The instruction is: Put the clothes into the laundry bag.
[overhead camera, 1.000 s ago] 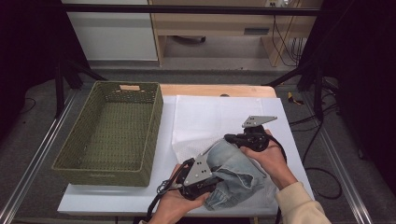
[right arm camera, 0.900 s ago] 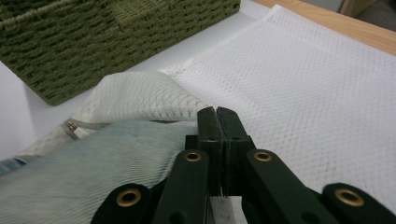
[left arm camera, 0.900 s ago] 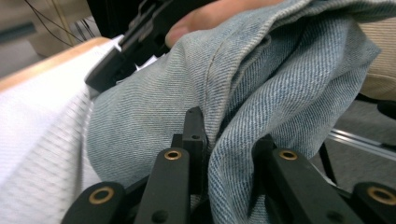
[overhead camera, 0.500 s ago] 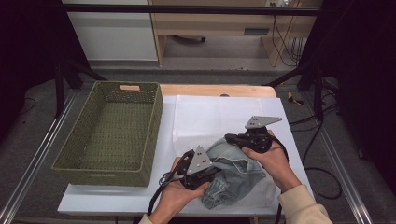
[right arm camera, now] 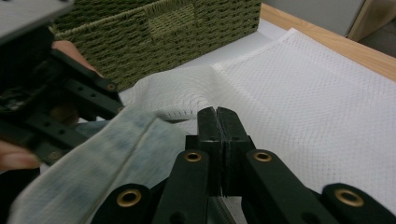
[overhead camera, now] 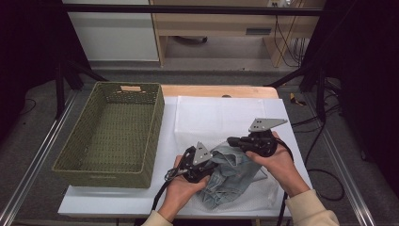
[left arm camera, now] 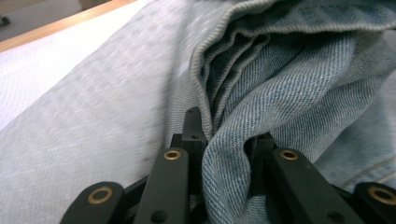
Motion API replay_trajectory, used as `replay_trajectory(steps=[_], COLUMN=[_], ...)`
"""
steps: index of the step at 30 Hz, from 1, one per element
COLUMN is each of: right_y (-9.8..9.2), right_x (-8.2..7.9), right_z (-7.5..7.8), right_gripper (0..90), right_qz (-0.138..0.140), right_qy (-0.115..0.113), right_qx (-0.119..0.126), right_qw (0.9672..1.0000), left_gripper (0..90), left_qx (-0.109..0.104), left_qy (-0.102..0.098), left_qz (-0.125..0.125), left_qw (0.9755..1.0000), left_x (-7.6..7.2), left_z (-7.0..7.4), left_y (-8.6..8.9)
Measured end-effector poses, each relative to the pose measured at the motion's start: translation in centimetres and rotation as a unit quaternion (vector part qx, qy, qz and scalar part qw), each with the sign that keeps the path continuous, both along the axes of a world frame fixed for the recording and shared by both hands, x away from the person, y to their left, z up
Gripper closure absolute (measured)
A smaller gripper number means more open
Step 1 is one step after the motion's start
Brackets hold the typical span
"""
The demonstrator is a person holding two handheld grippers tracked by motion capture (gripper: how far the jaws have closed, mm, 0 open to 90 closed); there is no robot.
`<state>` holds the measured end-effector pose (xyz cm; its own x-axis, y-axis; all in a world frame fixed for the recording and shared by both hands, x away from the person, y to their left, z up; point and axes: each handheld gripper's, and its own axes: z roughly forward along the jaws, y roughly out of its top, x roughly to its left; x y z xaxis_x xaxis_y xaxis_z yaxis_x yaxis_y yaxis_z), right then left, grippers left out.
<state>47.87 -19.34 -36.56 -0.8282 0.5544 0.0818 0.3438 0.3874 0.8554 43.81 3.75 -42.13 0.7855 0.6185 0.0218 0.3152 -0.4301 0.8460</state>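
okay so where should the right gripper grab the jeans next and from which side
Best on the thick folded hem ridge of the jeans nearest the right gripper, coming in level from the far side. That edge stands raised off the white mesh sheet; the left gripper already pinches the near fold.

The left tongs (left arm camera: 224, 140) rise from the bottom edge, their two black jaws closed on a thick fold of light-blue denim jeans (left arm camera: 289, 93). The cloth bunches between the jaws and spreads up and to the right, with a stitched hem edge (left arm camera: 205, 70) curving above them. Under it lies a white mesh cloth (left arm camera: 79, 116), and the wooden table edge (left arm camera: 60, 25) crosses the upper left corner.
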Motion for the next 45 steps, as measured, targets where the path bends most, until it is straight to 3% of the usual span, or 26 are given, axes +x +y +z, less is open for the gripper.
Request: replay_trajectory(steps=[6, 18, 26, 31, 34, 39, 42, 45], right_y=[-0.2, 0.2, 0.7, 0.4, 0.0, -0.4, -0.4, -0.4], right_x=[-0.7, -1.6, -2.6, -2.9, -3.1, -3.1, -2.8, -2.5], right_z=[0.5, 2.1, 2.7, 2.4, 2.2, 1.6, 0.5, -1.0], right_gripper=[89.7, 89.7, 89.8, 89.8, 89.7, 89.8, 89.7, 89.7], right_qz=[0.002, 0.002, 0.010, 0.009, 0.010, 0.005, -0.004, -0.014], right_qy=[-0.004, -0.012, -0.021, -0.018, -0.016, -0.015, -0.007, 0.001], right_qx=[-0.004, -0.008, -0.008, -0.007, -0.003, 0.003, -0.001, -0.009], right_qw=[1.0000, 0.9999, 0.9997, 0.9998, 0.9998, 0.9999, 1.0000, 0.9999], left_gripper=[74.7, 73.9, 74.2, 74.6, 74.9, 74.8, 72.0, 57.7], left_qx=[-0.014, -0.006, 0.000, -0.010, -0.009, -0.021, -0.019, -0.022], left_qy=[0.024, 0.015, 0.014, 0.002, -0.024, -0.047, -0.028, -0.022], left_qz=[0.016, 0.025, 0.050, 0.075, 0.085, 0.111, 0.100, 0.088], left_qw=[0.9995, 0.9996, 0.9987, 0.9971, 0.9961, 0.9925, 0.9944, 0.9957], left_x=[0.9, 0.7, 0.8, 0.7, 0.4, 0.7, 1.2, 1.2], left_z=[-0.9, -1.3, -1.2, -0.6, -0.1, -0.2, -1.2, -1.7], left_y=[0.3, -0.5, -1.0, -1.1, -1.4, -1.7, -2.0, -1.8])
